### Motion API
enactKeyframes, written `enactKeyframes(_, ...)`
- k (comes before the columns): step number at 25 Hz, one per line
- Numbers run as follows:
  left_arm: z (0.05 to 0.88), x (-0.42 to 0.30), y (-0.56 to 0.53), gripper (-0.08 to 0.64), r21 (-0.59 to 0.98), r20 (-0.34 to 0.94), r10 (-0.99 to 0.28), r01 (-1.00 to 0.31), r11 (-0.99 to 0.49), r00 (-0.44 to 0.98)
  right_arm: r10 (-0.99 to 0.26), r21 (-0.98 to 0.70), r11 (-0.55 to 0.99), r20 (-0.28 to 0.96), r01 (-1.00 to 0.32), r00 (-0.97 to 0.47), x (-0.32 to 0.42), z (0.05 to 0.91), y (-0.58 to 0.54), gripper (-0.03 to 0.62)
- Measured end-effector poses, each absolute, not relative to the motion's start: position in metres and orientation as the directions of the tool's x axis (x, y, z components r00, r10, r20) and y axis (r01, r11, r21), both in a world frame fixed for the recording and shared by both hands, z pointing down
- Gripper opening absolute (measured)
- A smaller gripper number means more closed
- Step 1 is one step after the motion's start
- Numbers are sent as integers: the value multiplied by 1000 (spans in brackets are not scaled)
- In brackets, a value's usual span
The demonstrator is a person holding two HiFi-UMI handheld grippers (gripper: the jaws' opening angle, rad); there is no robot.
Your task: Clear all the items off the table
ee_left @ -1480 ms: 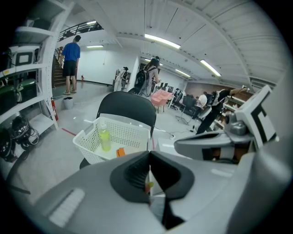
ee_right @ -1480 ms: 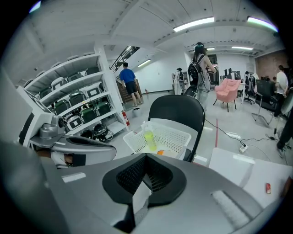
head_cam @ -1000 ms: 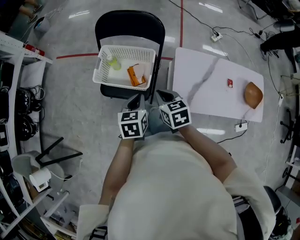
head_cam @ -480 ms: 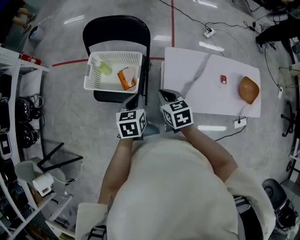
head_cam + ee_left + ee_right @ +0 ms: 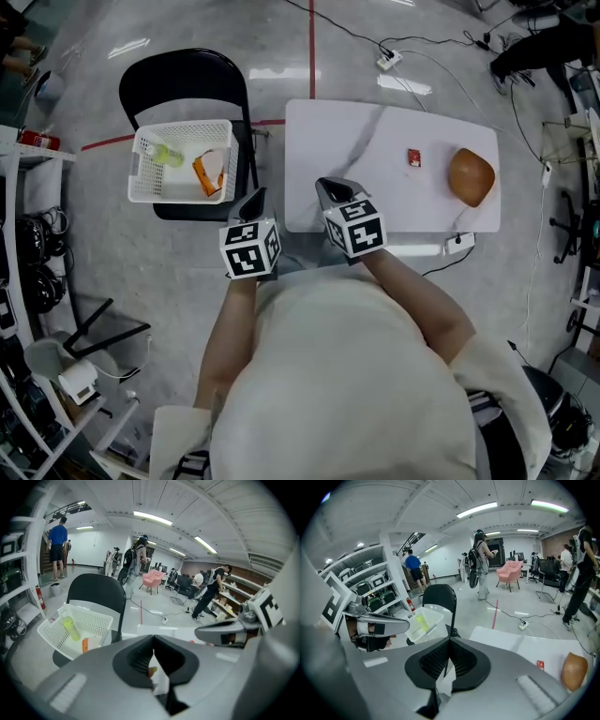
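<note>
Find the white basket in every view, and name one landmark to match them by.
Head view: white basket upper left, on the chair seat.
Left gripper view: white basket lower left.
Right gripper view: white basket left of centre, mid-height.
Shared landmark: the black folding chair holding it.

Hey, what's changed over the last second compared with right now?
The left gripper and right gripper have swung away from the basket on the chair toward the table. Nothing was taken or let go. Their fingers stay together, empty; the red packet and brown round object stay on the table.
</note>
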State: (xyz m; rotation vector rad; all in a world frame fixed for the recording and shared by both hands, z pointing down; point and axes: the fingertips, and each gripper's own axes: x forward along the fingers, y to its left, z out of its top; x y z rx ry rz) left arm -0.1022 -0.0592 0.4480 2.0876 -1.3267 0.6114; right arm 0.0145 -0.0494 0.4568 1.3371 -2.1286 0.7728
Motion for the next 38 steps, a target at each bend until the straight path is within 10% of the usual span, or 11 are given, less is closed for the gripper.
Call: enactKeyframes(38,579,204,-73,9,264,739,-463,-843,-469,489,-582,-193,31,794,-981,-175,344,599,-47,-2)
